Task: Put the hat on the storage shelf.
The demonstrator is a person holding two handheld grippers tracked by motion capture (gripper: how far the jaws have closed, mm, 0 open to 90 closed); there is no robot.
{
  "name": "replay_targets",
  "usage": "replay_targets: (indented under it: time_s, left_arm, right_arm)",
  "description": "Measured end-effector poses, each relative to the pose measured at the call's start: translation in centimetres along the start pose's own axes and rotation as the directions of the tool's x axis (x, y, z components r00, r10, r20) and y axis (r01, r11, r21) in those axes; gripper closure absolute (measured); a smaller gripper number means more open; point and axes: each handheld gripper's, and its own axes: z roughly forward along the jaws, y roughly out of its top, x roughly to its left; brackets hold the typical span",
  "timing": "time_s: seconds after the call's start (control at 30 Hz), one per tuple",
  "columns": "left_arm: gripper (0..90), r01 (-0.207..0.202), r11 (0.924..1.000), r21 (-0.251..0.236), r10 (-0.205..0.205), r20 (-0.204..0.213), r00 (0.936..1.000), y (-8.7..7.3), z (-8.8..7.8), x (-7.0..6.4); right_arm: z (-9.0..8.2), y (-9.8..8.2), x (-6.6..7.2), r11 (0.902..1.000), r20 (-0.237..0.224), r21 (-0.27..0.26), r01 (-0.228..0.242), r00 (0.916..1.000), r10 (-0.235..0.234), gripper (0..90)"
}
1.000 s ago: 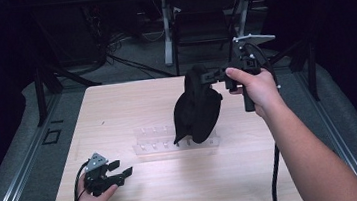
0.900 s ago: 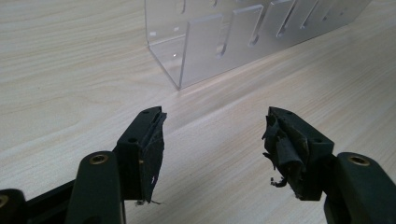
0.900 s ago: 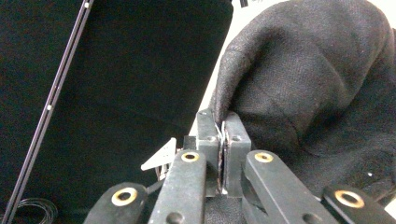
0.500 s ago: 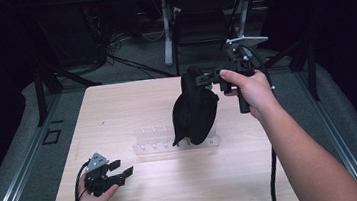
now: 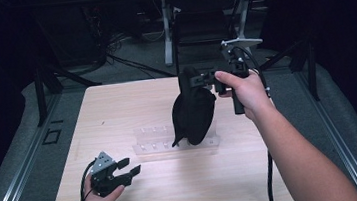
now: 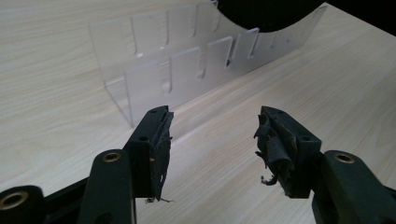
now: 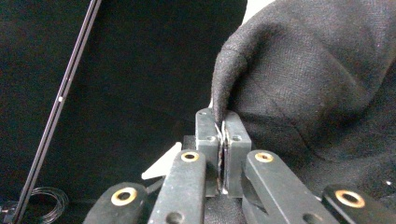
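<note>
Step in hand, as I judged it: carrying the black cloth pouch [image 5: 194, 111] over the clear acrylic rack [image 5: 156, 142], lift phase, not yet set down.

My right gripper [image 5: 199, 79] had its jaws pressed fully together on a fold at the top edge of the pouch; the right gripper view showed the fabric pinched between the two pads with no gap. The pouch hung slack from that pinch, its lower end in front of the right part of the rack. Whether it touched the rack or the table [image 5: 117, 107] I could not tell from the high view.

My left gripper [image 5: 127, 171] rested low at the near left of the table, well apart from the pouch, jaws spread wide and holding nothing. Its pads [image 6: 162, 144] were frayed, torn liner hanging off both. It pointed toward the rack.

Count:
- pouches: one
- racks: one, with two slotted walls; I counted at least four slots in the near wall, the rest hidden behind the pouch
- grippers: two

Next move, my judgement: keep the pinch firm and clear the rack before lowering, or bring the left gripper up to catch the loose bottom end. Risk: cloth snagging on a slot.
</note>
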Motion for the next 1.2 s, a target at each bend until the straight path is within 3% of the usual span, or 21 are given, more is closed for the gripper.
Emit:
replay_targets:
  time_s: [0.33,0.7,1.2]
  left_arm:
    - [46.4,-0.018,0.9996,-0.021,0.019,0.028,0.9994,1.6,0.0,-0.8]
    - [46.0,-0.051,0.9982,-0.032,0.053,0.053,0.9972,3.7,1.7,-1.5]
    - [48.7,-0.105,0.9937,-0.040,0.109,0.111,0.9879,6.2,4.0,-4.3]
  right_arm:
    - [0.5,0.1,0.1,1.0000,-0.008,-0.008,-0.005,1.0000,0.005,88.1]
    - [1.1,0.2,0.5,0.9999,-0.013,-0.010,-0.004,0.9999,0.004,88.0]
    - [1.4,0.4,0.3,0.9996,-0.034,-0.022,-0.016,0.9993,0.015,87.9]
